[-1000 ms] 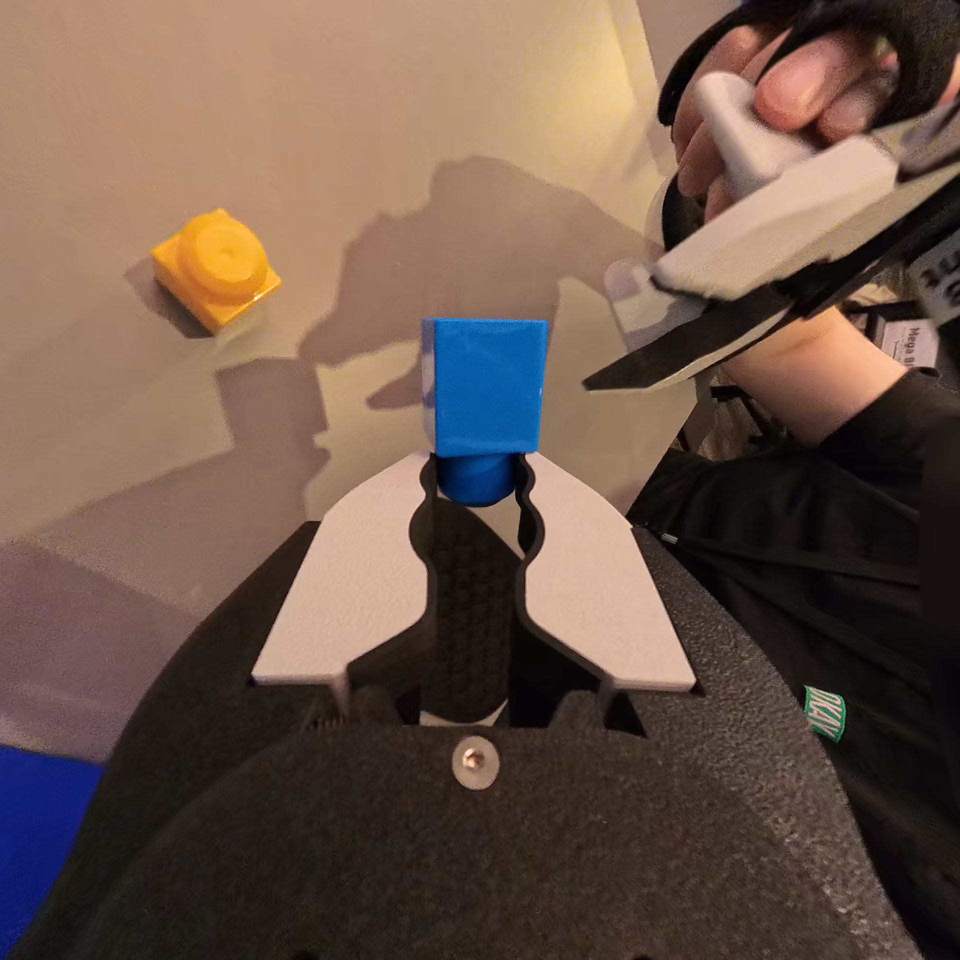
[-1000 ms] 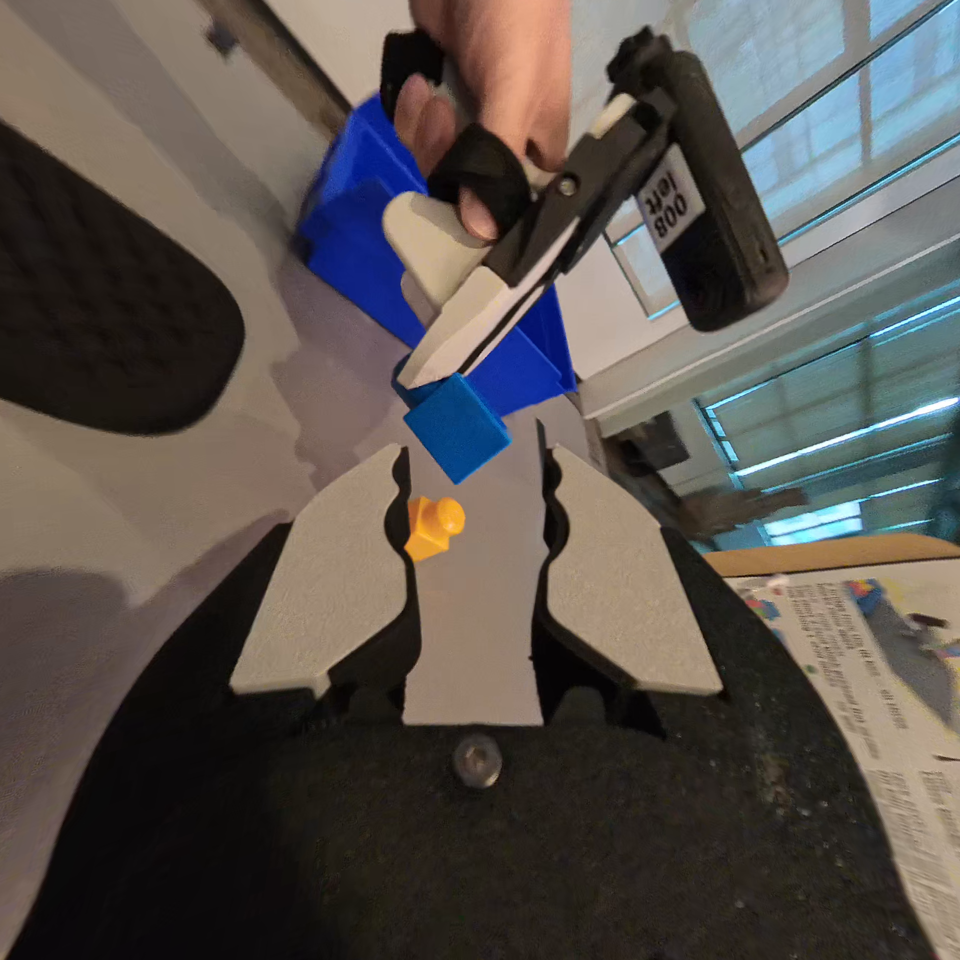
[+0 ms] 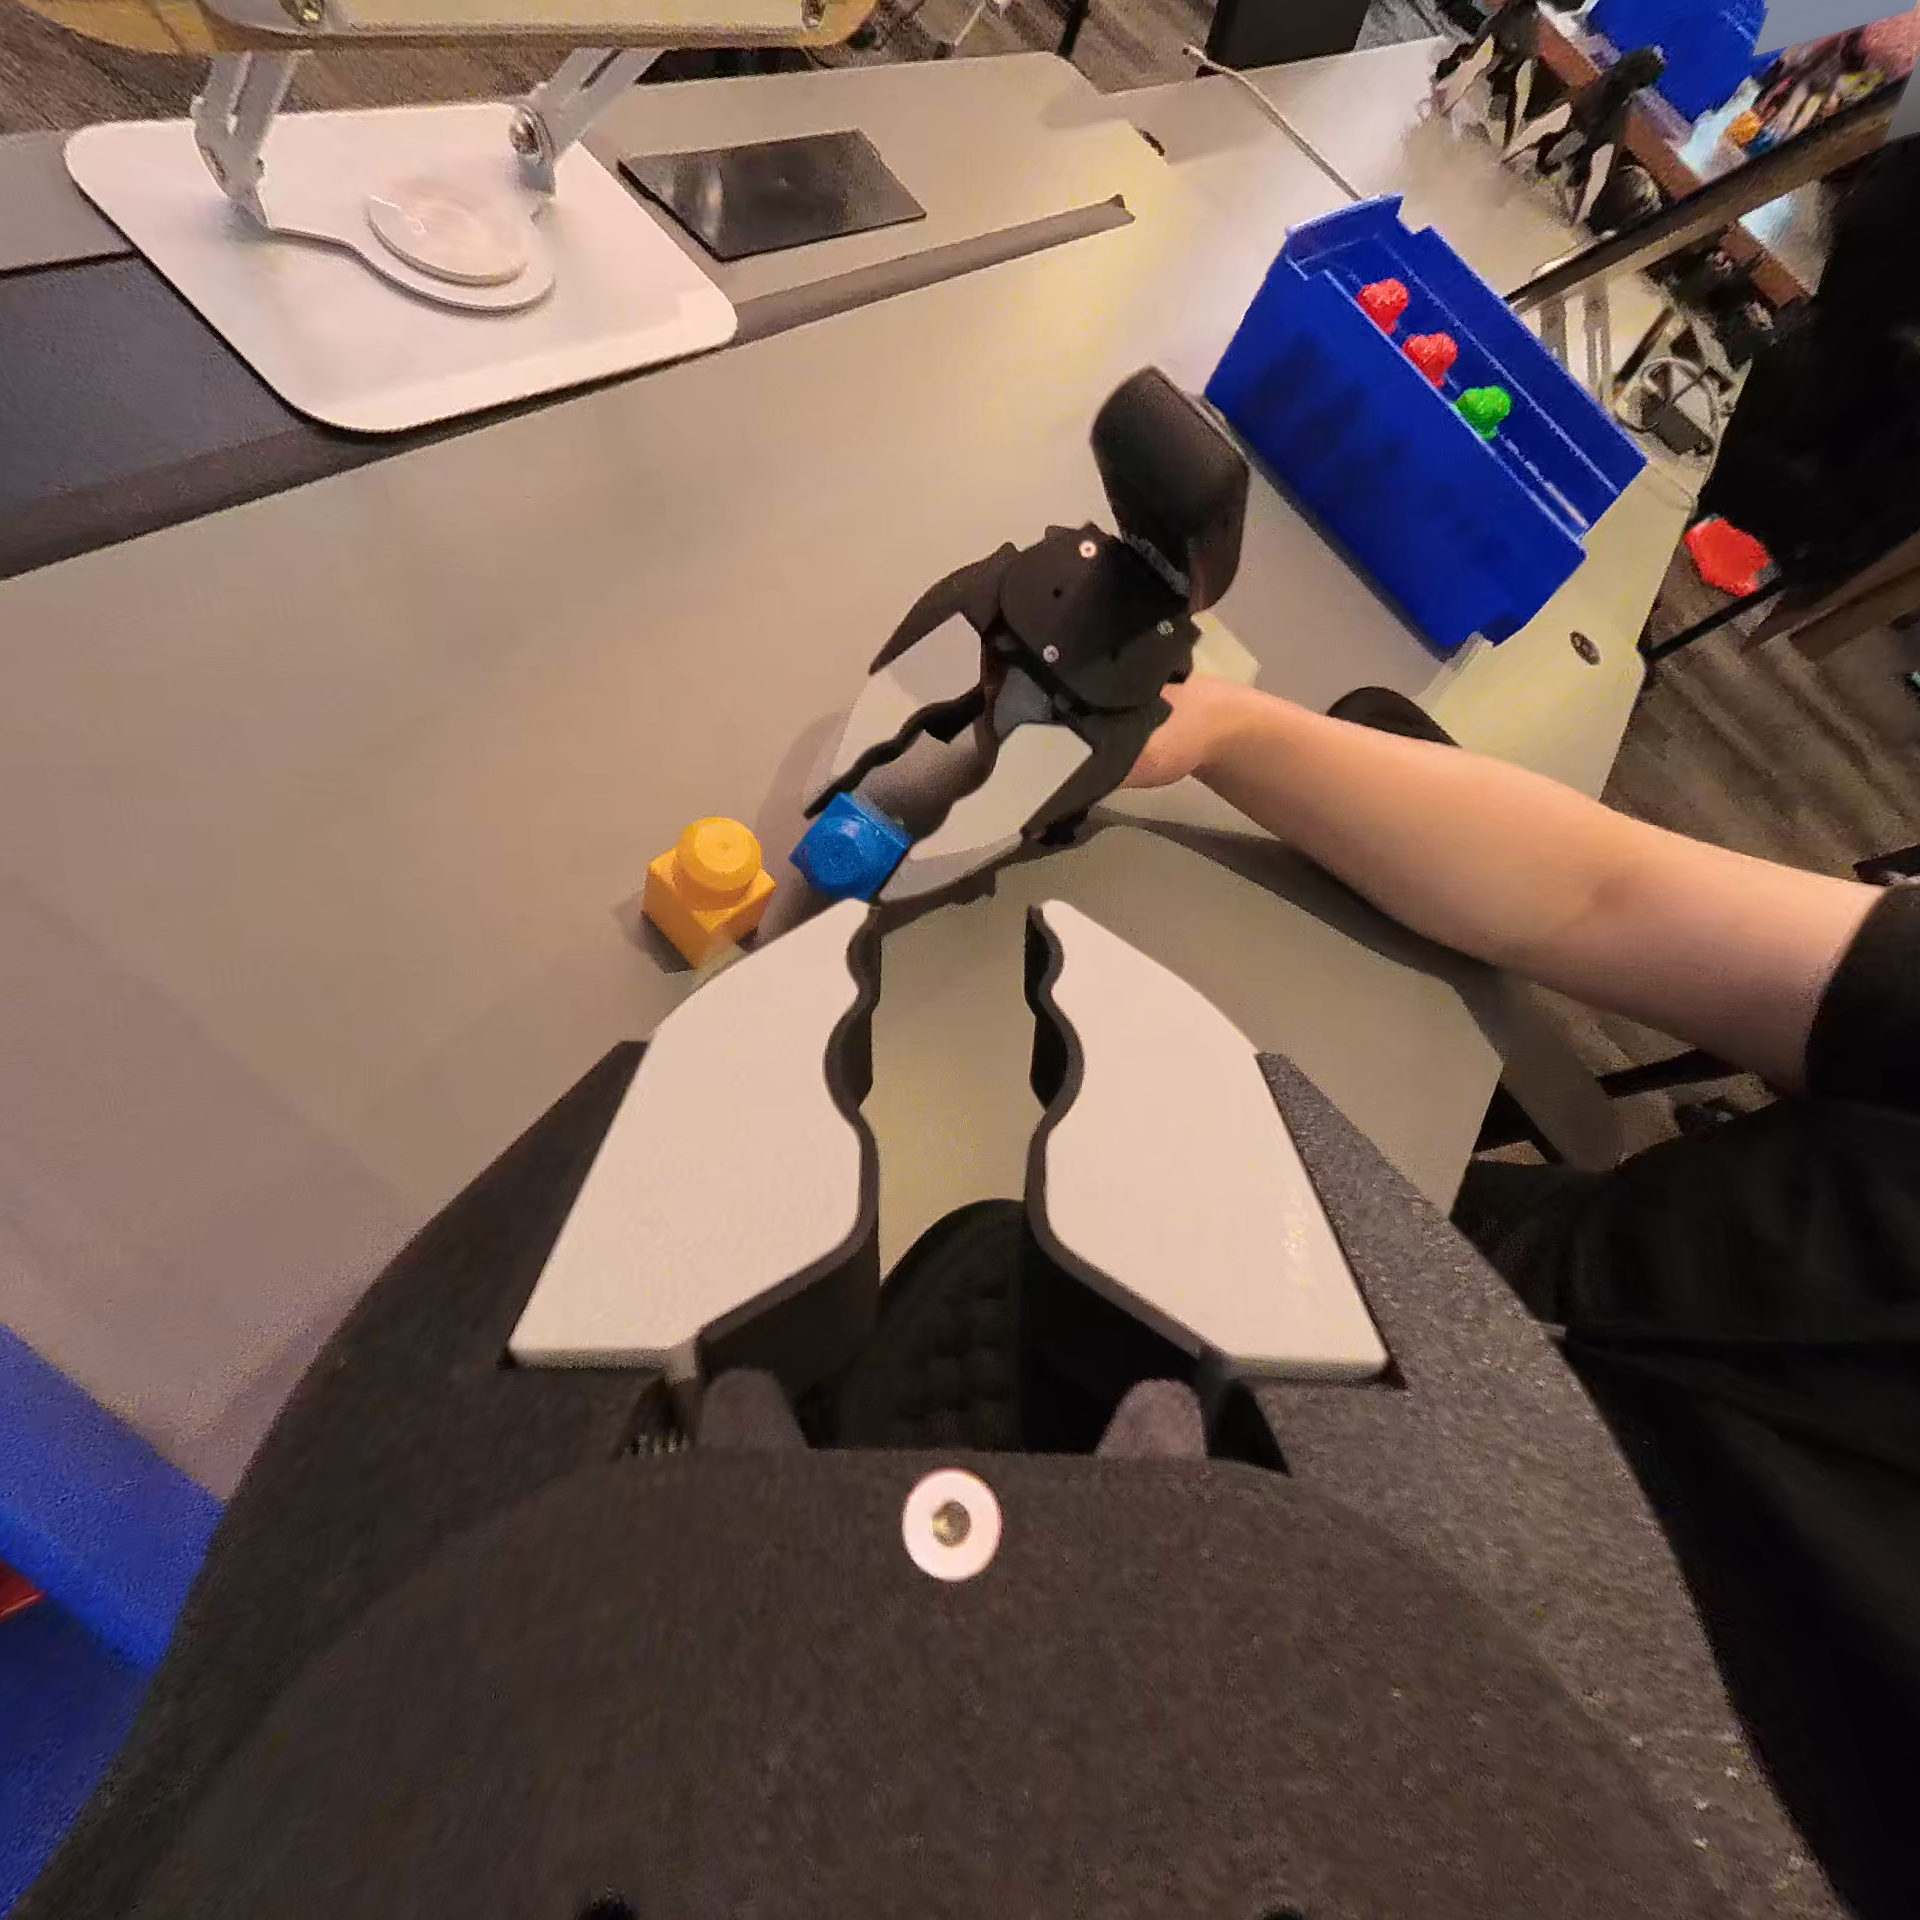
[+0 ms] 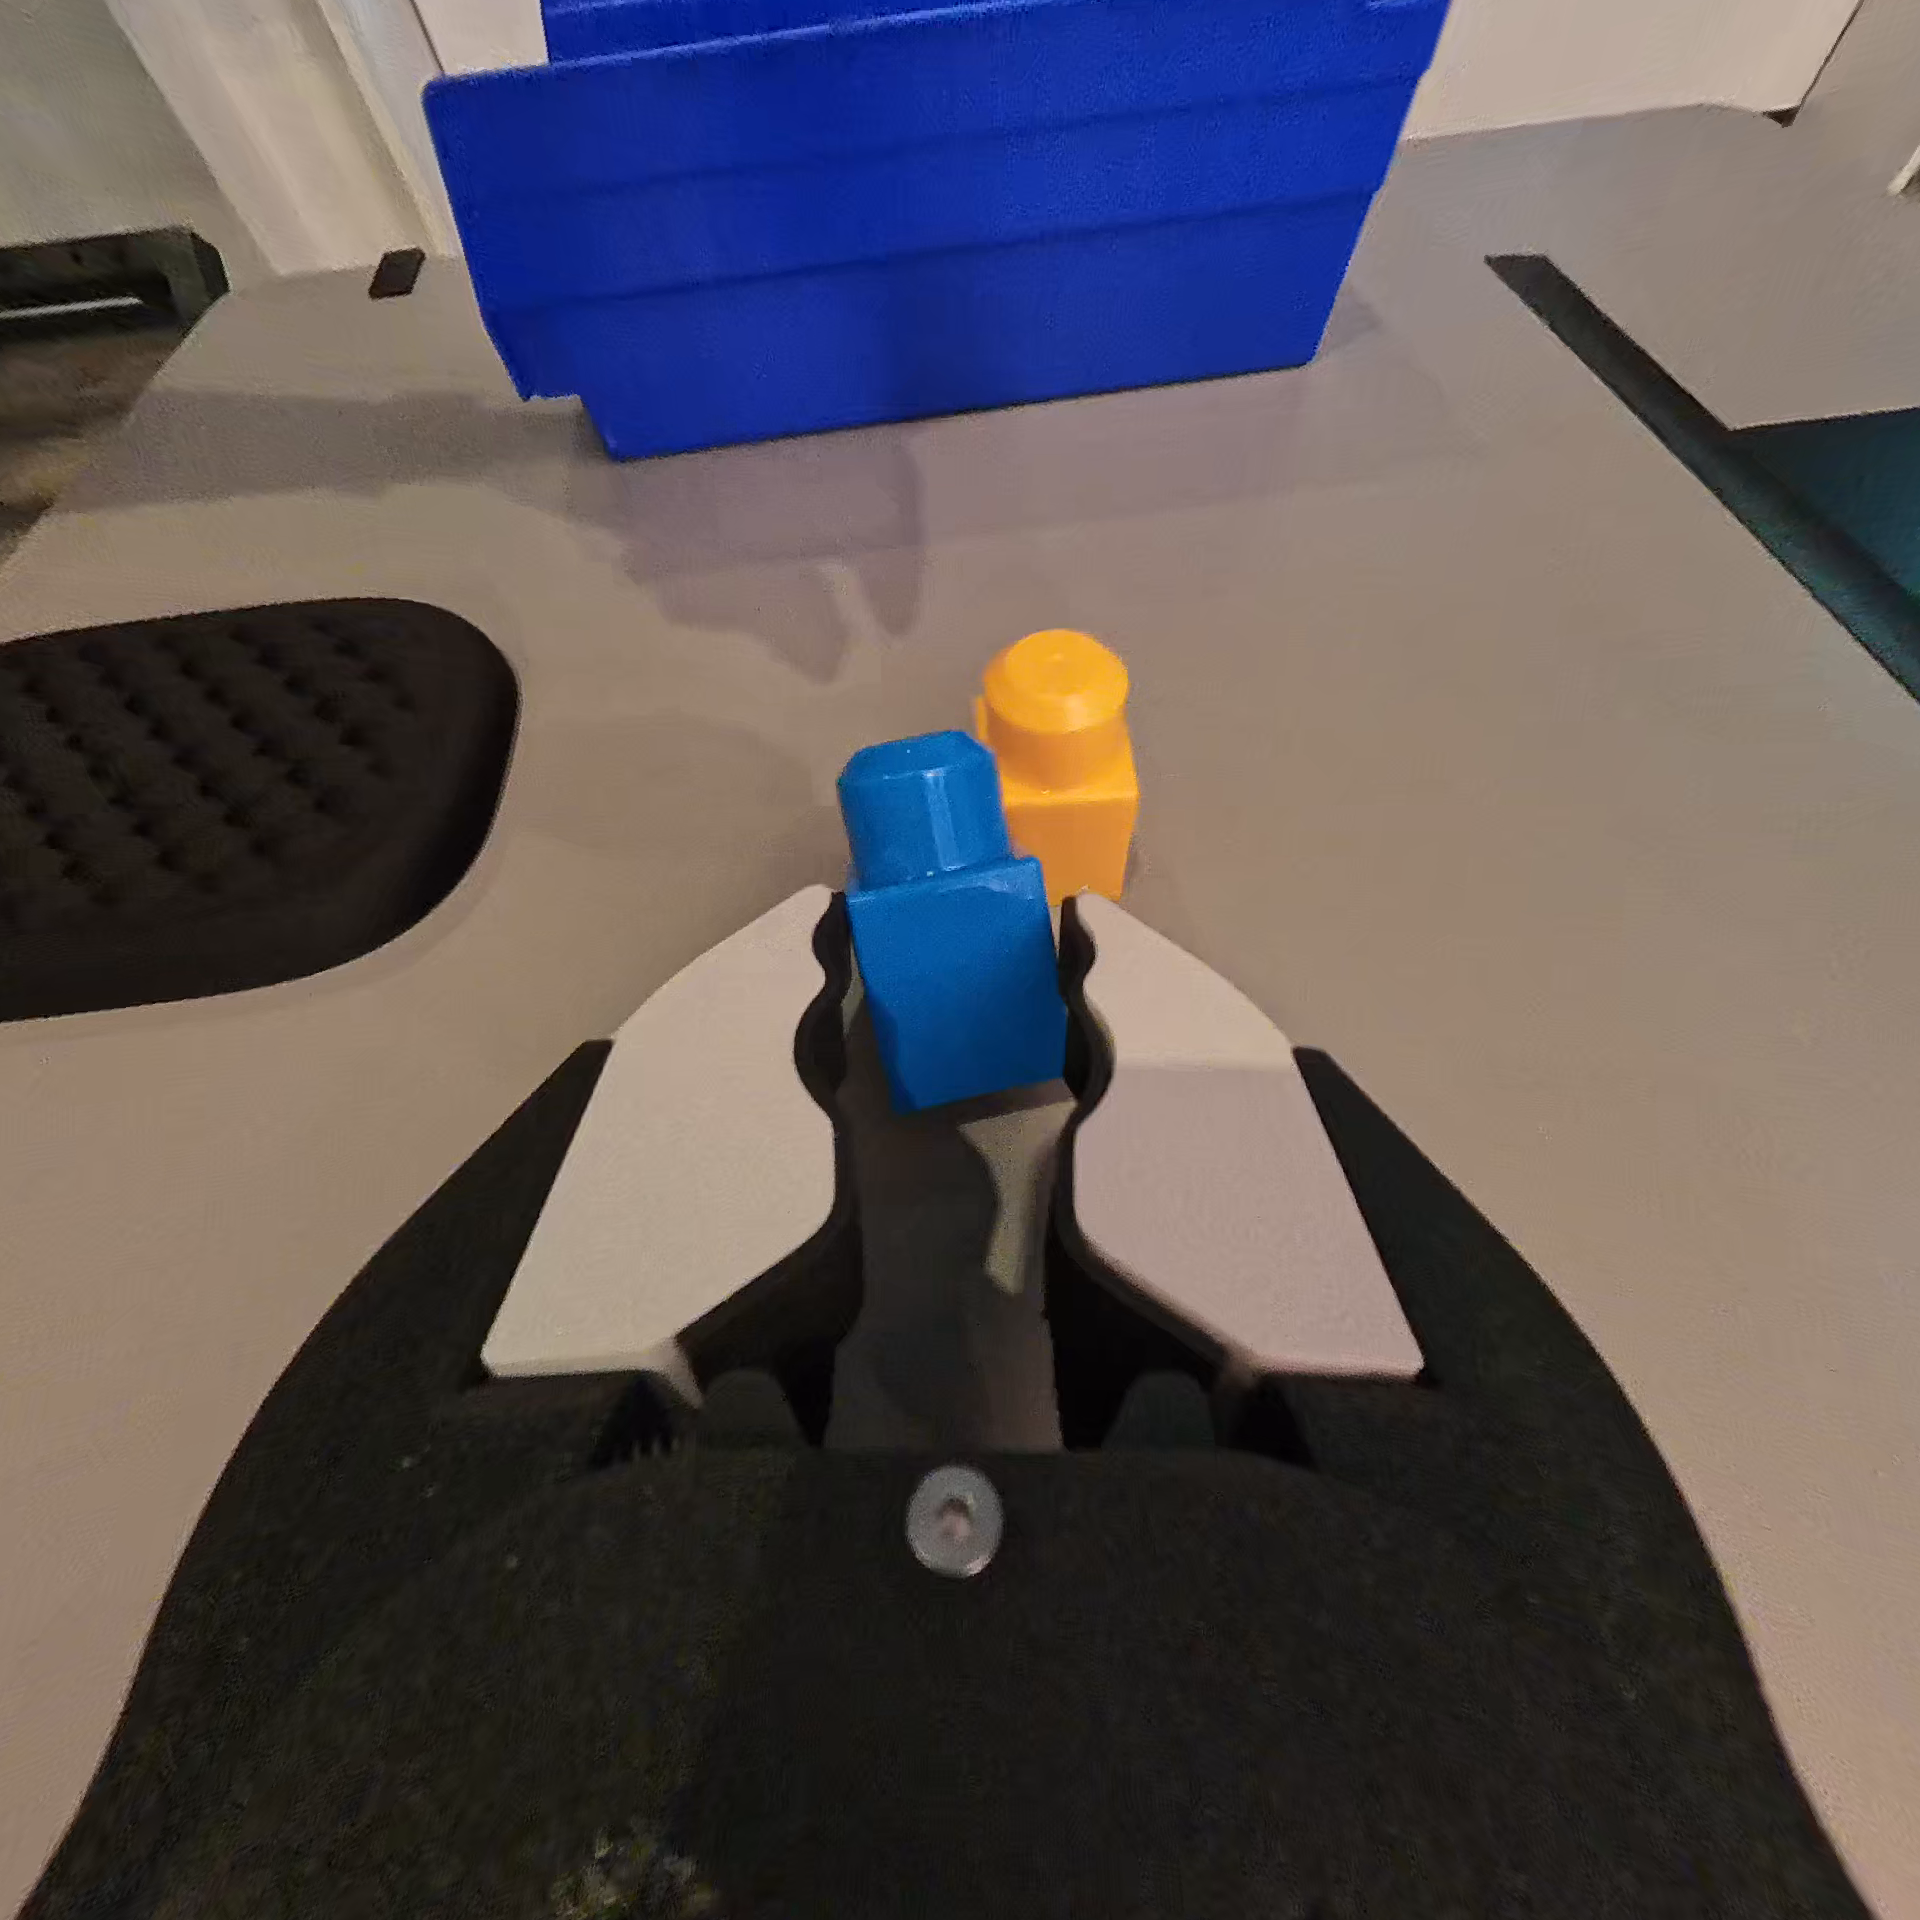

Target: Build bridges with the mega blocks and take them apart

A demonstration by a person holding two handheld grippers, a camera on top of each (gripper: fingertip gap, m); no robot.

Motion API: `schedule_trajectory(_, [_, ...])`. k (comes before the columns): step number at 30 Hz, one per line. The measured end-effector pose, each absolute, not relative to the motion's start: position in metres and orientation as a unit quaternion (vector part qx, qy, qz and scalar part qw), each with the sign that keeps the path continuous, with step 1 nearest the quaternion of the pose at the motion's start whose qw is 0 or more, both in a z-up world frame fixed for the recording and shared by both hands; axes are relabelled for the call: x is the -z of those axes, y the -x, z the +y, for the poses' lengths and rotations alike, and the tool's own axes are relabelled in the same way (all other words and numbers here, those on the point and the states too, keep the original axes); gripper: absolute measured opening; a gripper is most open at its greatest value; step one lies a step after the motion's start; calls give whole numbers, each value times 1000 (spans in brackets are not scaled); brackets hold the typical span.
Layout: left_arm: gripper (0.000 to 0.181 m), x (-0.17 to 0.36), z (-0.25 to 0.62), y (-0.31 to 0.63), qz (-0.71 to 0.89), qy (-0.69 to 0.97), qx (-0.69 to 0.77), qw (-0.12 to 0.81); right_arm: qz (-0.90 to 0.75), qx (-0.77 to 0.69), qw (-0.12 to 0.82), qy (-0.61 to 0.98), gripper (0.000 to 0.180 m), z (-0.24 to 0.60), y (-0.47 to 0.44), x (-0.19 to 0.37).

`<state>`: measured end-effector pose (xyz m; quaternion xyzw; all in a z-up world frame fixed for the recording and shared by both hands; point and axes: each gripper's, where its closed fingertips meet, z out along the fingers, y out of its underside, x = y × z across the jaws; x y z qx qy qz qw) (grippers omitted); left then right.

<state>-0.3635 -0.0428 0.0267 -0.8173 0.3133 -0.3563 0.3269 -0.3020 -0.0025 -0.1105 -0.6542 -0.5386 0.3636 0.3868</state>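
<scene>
The left hand-held gripper (image 3: pixel 951 920) hangs with its fingers parted, nothing between them. The right hand-held gripper (image 4: pixel 951 914) is clamped on a blue block (image 4: pixel 951 987), apparently low, a bare forearm (image 3: pixel 1507 873) reaching behind it.

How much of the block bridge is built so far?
No bridge stands yet. Already set down: one orange block sits upright on the grey table. In hand: the right gripper is shut on a blue block, holding it right next to the orange one; the left gripper is open and empty. Left to do: place the blue block, add a piece across the top, then take it all apart. More blocks wait in the blue bin.
</scene>
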Motion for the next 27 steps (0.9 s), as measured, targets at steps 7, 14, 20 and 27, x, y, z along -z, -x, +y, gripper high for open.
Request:
schedule_trajectory(7, [24, -6, -46, 371, 335, 831, 305, 322, -528, -351, 348, 690, 38, 3, 292, 120])
schedule_trajectory(14, [12, 54, -47, 340, 392, 843, 202, 309, -392, -493, 207, 748, 37, -22, 288, 109])
schedule_trajectory(20, [8, 82, -33, 304, 382, 843, 183, 332, -362, -535, 128, 752, 37, -36, 282, 114])
schedule_trajectory(27, [6, 102, -24, 285, 403, 847, 160, 306, -380, -509, 90, 767, 35, -42, 276, 127])
